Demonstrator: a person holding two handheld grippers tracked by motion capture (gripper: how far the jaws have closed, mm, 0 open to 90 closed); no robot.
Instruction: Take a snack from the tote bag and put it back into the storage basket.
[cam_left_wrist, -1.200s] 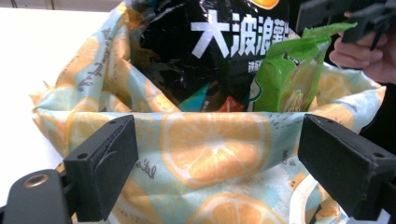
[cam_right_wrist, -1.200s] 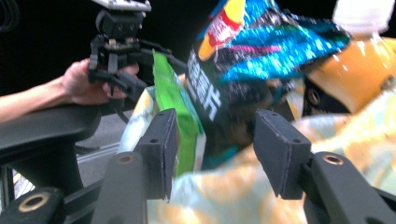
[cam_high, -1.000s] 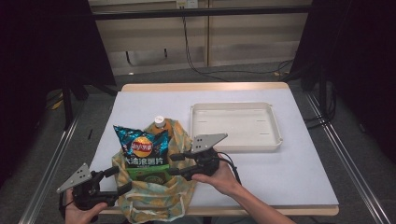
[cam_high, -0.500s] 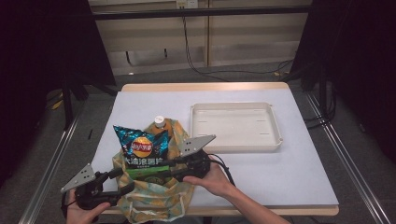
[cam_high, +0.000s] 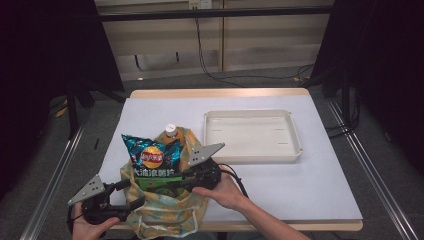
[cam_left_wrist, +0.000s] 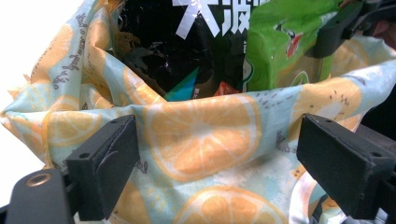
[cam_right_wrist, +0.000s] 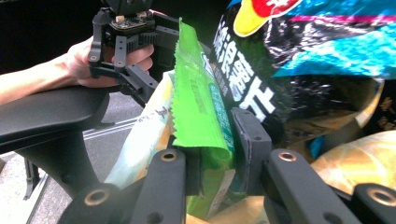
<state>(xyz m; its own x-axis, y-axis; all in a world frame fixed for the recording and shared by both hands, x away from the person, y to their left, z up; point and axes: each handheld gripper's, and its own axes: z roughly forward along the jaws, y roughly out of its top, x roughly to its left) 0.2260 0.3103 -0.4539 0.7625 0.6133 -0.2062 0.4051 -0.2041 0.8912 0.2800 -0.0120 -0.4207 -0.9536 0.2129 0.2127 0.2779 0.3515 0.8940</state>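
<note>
A cloth bag (cam_high: 165, 215) printed with orange slices stands at the table's front left edge. A dark chips bag (cam_high: 150, 157) and a bottle with a white cap (cam_high: 171, 129) stick out of it. My right gripper (cam_high: 181, 183) is shut on a green packet (cam_right_wrist: 198, 107), held upright at the bag's mouth beside the chips bag (cam_right_wrist: 317, 46). My left gripper (cam_high: 131, 194) sits at the bag's near left side. In the left gripper view its jaws stand wide apart with the bag's rim (cam_left_wrist: 205, 135) running between them, the green packet (cam_left_wrist: 285, 51) behind.
An empty white tray (cam_high: 295, 145) lies at the right of the white table (cam_high: 300, 195). A wooden strip edges the table front and back. Cables run over the floor behind. The person's other hand and the left gripper (cam_right_wrist: 121, 42) are seen in the right gripper view.
My right gripper has shifted a little to the left over the bag with the green packet. My left gripper has edged slightly right toward the bag.
</note>
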